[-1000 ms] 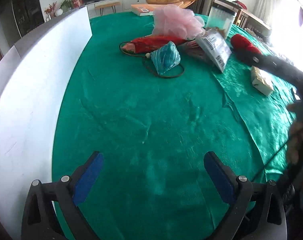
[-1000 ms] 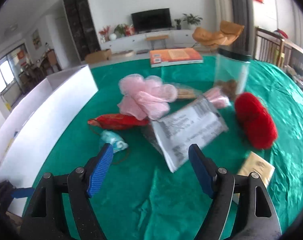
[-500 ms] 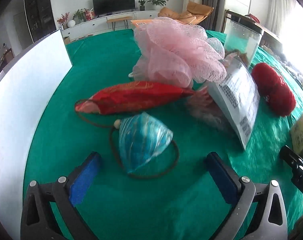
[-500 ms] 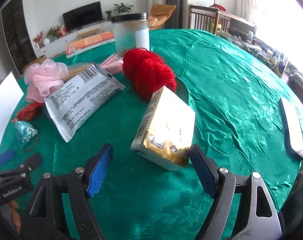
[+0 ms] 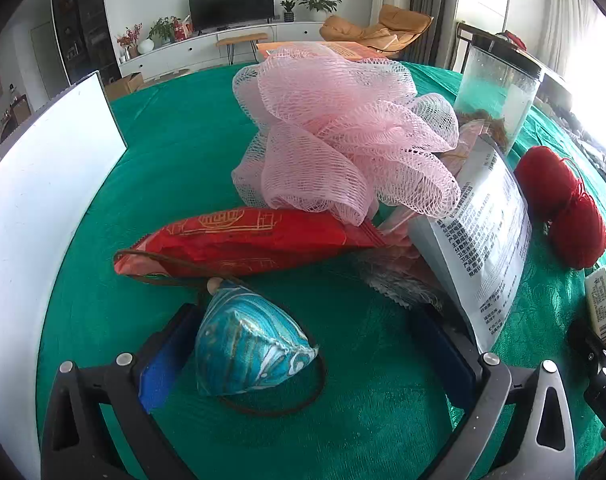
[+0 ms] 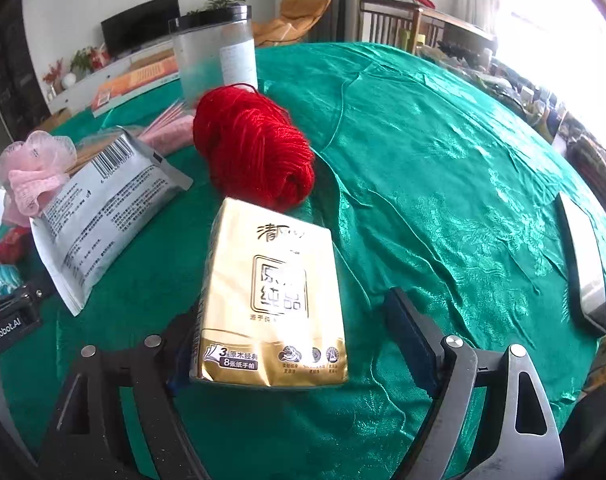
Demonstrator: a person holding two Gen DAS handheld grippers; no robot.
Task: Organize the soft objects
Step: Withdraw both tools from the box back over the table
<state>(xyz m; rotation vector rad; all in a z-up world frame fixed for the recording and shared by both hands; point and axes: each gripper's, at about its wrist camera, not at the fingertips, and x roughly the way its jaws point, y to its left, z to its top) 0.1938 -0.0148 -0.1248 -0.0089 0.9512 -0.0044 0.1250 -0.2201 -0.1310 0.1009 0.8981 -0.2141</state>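
In the left wrist view my left gripper [image 5: 307, 348] is open around a small teal fabric pouch [image 5: 247, 348] with a brown cord; its left pad sits against the pouch. Behind lie a red packet [image 5: 255, 240], a pink mesh sponge [image 5: 343, 136], a grey printed pack [image 5: 487, 240] and red yarn [image 5: 563, 208]. In the right wrist view my right gripper [image 6: 295, 336] is open around a gold tissue pack [image 6: 271, 300]; its left pad is close to the pack. Red yarn [image 6: 255, 152] lies just beyond it.
A white box wall [image 5: 35, 208] stands along the left of the green tablecloth [image 5: 183, 140]. A clear jar with a black lid [image 6: 215, 52] stands behind the yarn. A flat silver object [image 6: 583, 264] lies at the right edge. An orange book [image 6: 135, 80] lies far back.
Both grippers have moved forward. The left now has the teal pouch between its fingers, and the right now has the tissue pack between its fingers. Both stay open.
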